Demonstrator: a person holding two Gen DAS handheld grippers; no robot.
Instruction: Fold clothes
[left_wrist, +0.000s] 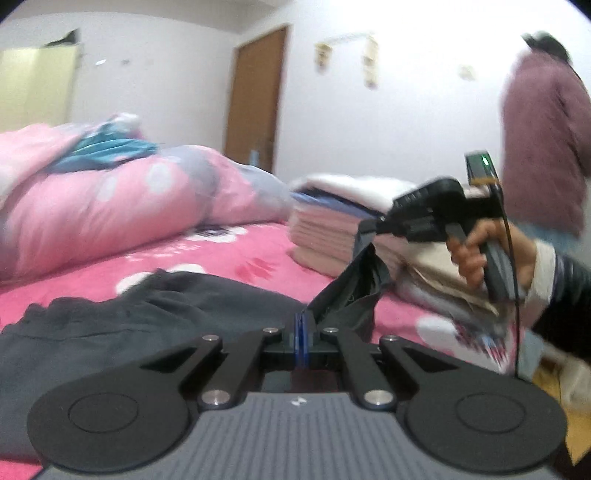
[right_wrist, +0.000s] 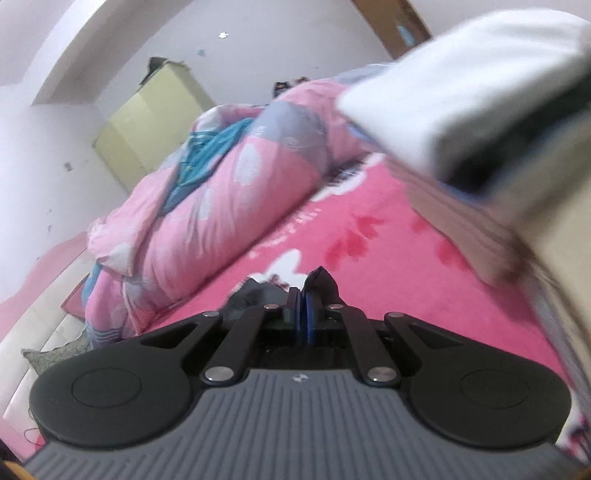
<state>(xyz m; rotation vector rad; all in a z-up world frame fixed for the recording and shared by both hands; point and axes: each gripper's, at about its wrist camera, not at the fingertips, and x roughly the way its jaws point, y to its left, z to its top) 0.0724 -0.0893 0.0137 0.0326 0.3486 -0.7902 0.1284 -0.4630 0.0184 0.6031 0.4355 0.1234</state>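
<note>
A dark grey garment (left_wrist: 110, 325) lies spread on the pink bed sheet (left_wrist: 221, 258); one edge of it is lifted off the bed. My left gripper (left_wrist: 303, 332) is shut, its blue pads pinching that raised edge. The cloth runs up and to the right to my right gripper (left_wrist: 367, 230), held by a hand (left_wrist: 476, 254) and shut on another part of the same edge. In the right wrist view the right gripper (right_wrist: 304, 308) has its pads pressed together with a tuft of the dark garment (right_wrist: 321, 282) sticking out above them.
A stack of folded clothes (left_wrist: 332, 232) sits on the bed just behind the right gripper, looming close at the right (right_wrist: 480, 122). A bunched pink duvet (left_wrist: 110, 206) fills the bed's left. A person in a purple top (left_wrist: 546, 129) stands at back right, near a brown door (left_wrist: 258, 92).
</note>
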